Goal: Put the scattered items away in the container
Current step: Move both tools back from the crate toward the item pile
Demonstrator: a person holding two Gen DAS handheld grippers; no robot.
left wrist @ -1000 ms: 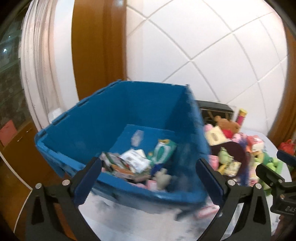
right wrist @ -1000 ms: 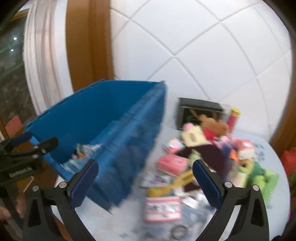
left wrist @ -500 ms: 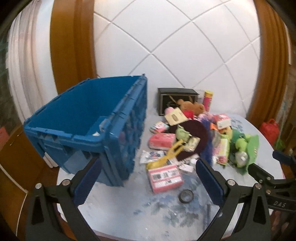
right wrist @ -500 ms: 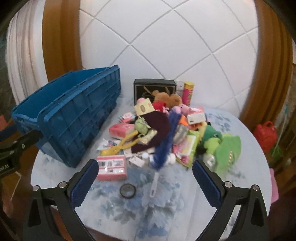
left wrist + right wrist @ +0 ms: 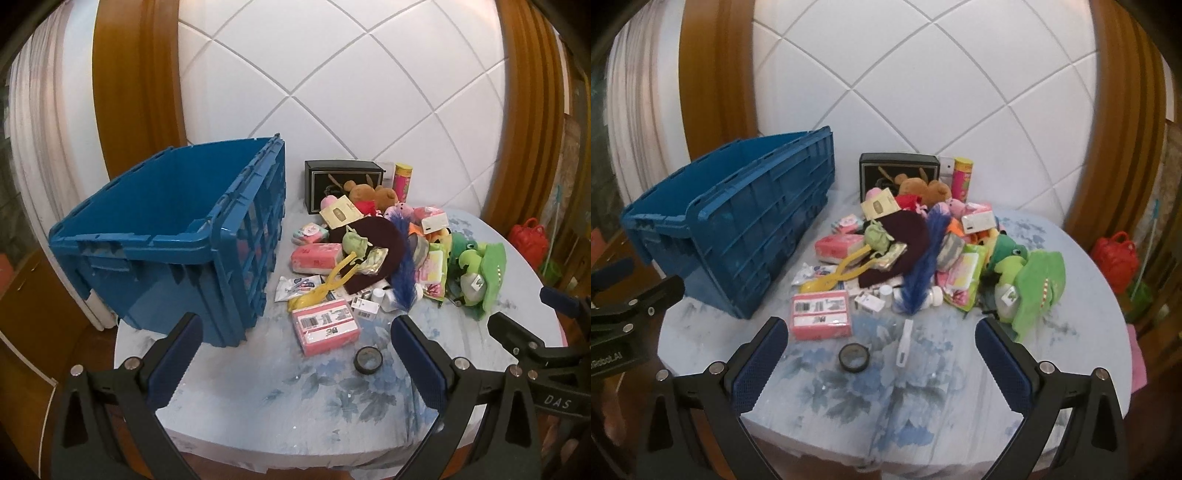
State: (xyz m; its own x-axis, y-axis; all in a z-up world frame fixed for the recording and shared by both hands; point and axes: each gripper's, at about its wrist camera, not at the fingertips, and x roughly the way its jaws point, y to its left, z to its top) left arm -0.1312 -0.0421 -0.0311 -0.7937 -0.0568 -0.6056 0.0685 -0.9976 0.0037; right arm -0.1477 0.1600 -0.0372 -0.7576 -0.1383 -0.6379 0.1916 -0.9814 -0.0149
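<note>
A large blue crate (image 5: pixel 177 229) stands at the table's left; its inside floor is hidden from both views. To its right lies a pile of scattered items: a pink box (image 5: pixel 325 326), yellow tongs (image 5: pixel 321 286), a maroon hat (image 5: pixel 905 236), a blue feather duster (image 5: pixel 923 262), a green plush (image 5: pixel 1034 284) and a black tape ring (image 5: pixel 854 356). My left gripper (image 5: pixel 294 332) is open and empty, hovering near the table's front edge. Beside it, my right gripper (image 5: pixel 881 328) is also open and empty, back from the pile.
The round table (image 5: pixel 960 406) has a blue floral cloth, with bare cloth at the front. A black box (image 5: pixel 343 181) and a yellow-pink tube (image 5: pixel 402 181) stand at the back by the white quilted wall. A red bag (image 5: pixel 1115 258) sits beyond the right edge.
Both grippers pulled back and swung right, away from the crate. The left view no longer looks down into the crate; the pile and table front have come into view. Both stayed open.
</note>
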